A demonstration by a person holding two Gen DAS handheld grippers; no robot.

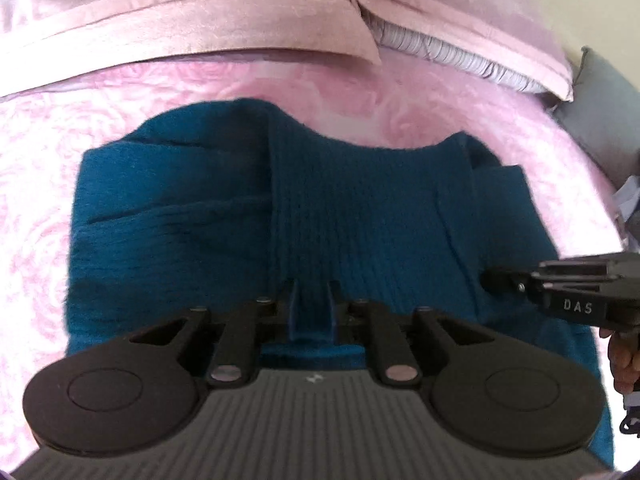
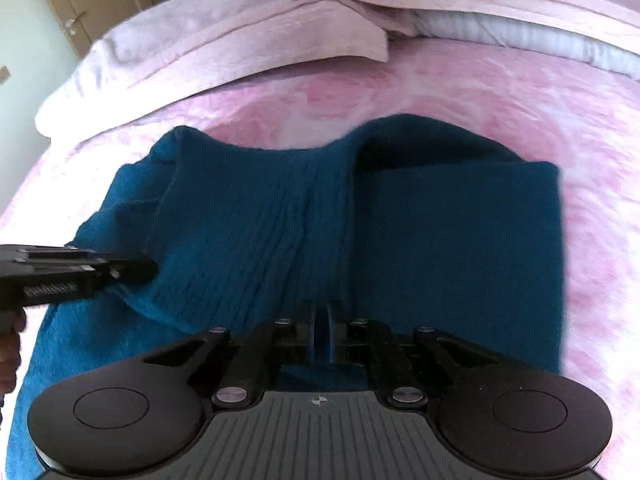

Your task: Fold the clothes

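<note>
teal knit sweater (image 1: 360,208) lies on the bed (image 1: 36,168), on the pink floral cover, roughly mid-bed, with the pink pillows (image 1: 160,20) along the head edge beyond it. already partly folded: side panels turned in over a ribbed centre strip, far edge toward the pillows, near edge under both tools.

left gripper (image 1: 312,300): fingers nearly closed, with teal knit between them at the near edge, left of centre. looks like a pinch on the sweater hem. right gripper (image 2: 322,320): fingers drawn close together on a thin fold of the same knit, near edge, further toward the right side of the bed. each tool shows side-on in the other's view, low over the cloth.

handling judgement: thick, fuzzy rib knit. soft, no stiffness of its own, so it will sag and drape between the two grips rather than hold a line. moderately heavy for a garment; stacked layers add weight. surface is napped, not slippery, and it probably clings to the plush cover, so dragging would rumple it; lifting clear seems better. not fragile, though loose yarn could snag on finger tips.

where to hold: near edge, one grip at each side, through all layers, or the turned-in panels may slide open. both grips level and apart enough to keep the edge taut. whether the lower layers are caught, i cannot tell.
</note>
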